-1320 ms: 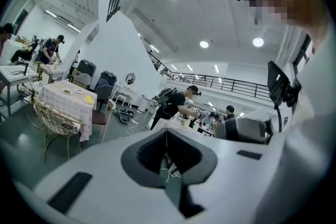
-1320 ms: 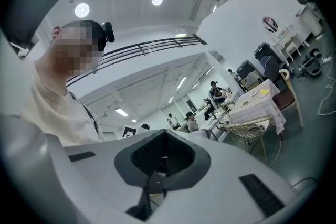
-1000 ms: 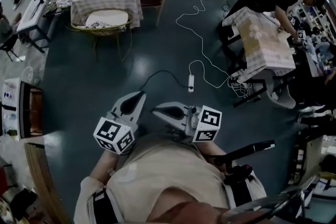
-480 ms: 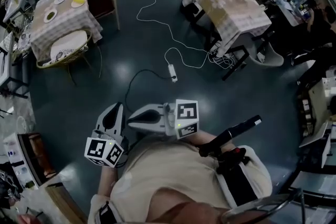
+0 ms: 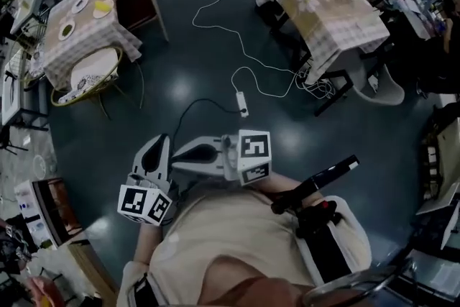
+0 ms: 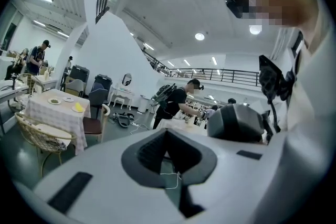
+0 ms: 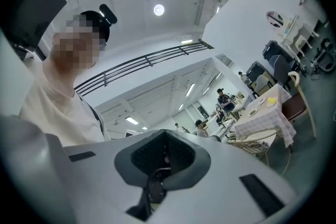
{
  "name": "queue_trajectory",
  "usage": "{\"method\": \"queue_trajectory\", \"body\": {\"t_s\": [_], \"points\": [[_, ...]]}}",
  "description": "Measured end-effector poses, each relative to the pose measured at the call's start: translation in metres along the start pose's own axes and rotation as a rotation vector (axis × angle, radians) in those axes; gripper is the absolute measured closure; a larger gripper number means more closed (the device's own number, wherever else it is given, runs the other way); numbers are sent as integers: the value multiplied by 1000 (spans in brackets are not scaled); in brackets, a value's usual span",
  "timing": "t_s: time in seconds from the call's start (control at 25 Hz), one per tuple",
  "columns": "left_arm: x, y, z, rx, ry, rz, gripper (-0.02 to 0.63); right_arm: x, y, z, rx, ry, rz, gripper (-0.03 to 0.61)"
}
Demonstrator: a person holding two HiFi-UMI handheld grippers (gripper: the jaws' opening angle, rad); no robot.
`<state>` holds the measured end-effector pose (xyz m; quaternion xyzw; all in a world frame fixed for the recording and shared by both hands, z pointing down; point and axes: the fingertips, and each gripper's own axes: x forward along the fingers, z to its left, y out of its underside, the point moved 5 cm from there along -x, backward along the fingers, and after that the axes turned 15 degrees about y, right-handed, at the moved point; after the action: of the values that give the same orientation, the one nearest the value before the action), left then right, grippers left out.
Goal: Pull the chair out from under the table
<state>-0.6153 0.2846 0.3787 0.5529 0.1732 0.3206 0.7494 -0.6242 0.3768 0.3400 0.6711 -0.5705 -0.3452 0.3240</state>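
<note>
A table with a checkered cloth (image 5: 54, 54) and plates stands at the far left of the head view. A wicker chair with a white cushion (image 5: 90, 72) is tucked under its near side. A chair with a dark red seat (image 5: 140, 5) stands at its right side. Both grippers are held close to the person's body, far from the table. My left gripper (image 5: 157, 144) points up the picture, shut and empty. My right gripper (image 5: 178, 157) points left beside it, also shut and empty. The wicker chair (image 6: 39, 134) shows in the left gripper view, and the same chair (image 7: 257, 139) shows in the right gripper view.
A white power strip with long cables (image 5: 243, 104) lies on the dark floor ahead. A second clothed table (image 5: 338, 7) stands at the upper right with a person leaning over it. Shelving (image 5: 47, 201) stands at the left edge. A black handle (image 5: 316, 187) sits near the person's right side.
The head view has swung, so the checkered table and wicker chair now sit further left. Both grippers stay shut and close to the body; the right one now points left.
</note>
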Motion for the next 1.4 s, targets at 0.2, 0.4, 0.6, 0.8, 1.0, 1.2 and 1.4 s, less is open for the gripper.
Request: {"method": "queue_trajectory", "body": {"t_s": [0.2,0.4,0.6,0.8,1.0,1.2,1.4], "points": [[57,-12,-4,33,-2,7,606,-31,-32,-38,0,-22,-20,568],[73,-12,2,-10,-87,-6,606,-36,-42,-68,69,-82,7,568],[68,-15,19,-55,-183,-44,606,-25,-48,-86,23,-102,18,568],[42,-19,35,-81,-243,-71,606,4,-46,-80,33,-142,43,566],[10,-23,58,-88,-212,-72,606,47,-33,-72,44,-105,62,566],[-22,-28,99,-99,-91,-72,606,103,-19,-63,14,10,66,566],[-36,-35,125,-73,98,-32,606,141,-9,-52,-36,120,60,566]]}}
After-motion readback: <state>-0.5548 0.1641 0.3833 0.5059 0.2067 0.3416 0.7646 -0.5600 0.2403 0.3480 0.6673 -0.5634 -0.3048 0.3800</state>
